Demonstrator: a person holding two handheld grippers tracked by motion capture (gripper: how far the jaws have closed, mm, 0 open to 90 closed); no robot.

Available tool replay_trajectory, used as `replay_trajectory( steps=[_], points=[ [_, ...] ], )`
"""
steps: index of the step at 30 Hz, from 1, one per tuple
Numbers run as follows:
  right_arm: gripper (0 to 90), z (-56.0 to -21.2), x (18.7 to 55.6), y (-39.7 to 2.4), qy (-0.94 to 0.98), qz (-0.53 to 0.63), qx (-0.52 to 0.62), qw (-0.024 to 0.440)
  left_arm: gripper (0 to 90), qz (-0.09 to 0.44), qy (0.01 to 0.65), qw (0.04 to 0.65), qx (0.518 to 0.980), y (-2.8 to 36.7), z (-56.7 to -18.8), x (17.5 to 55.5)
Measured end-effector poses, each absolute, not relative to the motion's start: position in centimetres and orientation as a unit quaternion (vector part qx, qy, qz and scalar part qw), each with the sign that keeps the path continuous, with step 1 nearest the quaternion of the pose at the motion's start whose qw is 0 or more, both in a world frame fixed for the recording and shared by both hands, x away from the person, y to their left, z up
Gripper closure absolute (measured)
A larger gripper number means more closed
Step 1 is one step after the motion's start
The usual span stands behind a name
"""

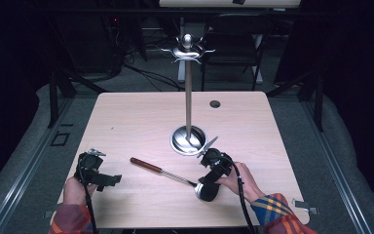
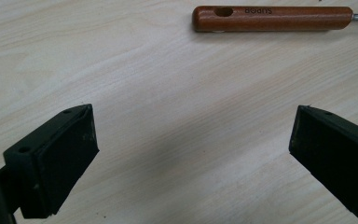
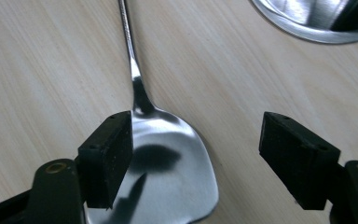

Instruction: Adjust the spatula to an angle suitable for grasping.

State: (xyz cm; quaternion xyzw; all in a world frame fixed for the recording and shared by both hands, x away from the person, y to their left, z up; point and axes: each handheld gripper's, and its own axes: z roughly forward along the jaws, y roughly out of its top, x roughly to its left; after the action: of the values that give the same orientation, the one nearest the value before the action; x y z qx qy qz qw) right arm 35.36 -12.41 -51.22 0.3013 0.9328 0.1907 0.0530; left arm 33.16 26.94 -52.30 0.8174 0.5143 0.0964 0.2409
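A steel spatula with a brown wooden handle [image 1: 146,165] lies flat on the light wooden table [image 1: 136,117], handle to the left. In the left gripper view the handle [image 2: 272,17] is at the top, well beyond my left gripper [image 2: 193,140], whose jaws stand wide apart over bare wood. That left gripper [image 1: 111,179] hovers near the table's front left. My right gripper [image 1: 207,183] points down over the spatula's blade [image 3: 168,158]. Its jaws [image 3: 196,149] are open; one fingertip [image 3: 109,158] sits over the blade's edge, and neither pad presses on it.
A tall metal utensil stand [image 1: 188,97] with hooks at its top rises from a round shiny base [image 1: 188,140] just behind the right gripper; the base's rim [image 3: 307,18] is close. A cable hole [image 1: 215,104] is at the back right. A dark chair [image 1: 233,39] stands beyond the table.
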Motion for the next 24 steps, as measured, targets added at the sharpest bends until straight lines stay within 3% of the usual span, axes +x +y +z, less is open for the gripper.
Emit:
replay_trajectory(
  steps=[4,13,24],
  points=[
    [41.3,-51.7,35.1,-11.2,0.938,0.190,0.285,0.051,0.9,0.095,0.516,0.241,0.817,26.9,-52.3,33.2],
    [64.1,-52.9,35.0,-8.1,0.955,0.165,0.243,0.049,1.0,0.094,0.515,0.241,0.817,26.9,-52.4,33.3],
    [73.9,-54.0,35.1,-6.3,0.958,0.151,0.238,0.050,0.9,0.094,0.516,0.243,0.816,26.9,-52.3,33.3]
  ],
)
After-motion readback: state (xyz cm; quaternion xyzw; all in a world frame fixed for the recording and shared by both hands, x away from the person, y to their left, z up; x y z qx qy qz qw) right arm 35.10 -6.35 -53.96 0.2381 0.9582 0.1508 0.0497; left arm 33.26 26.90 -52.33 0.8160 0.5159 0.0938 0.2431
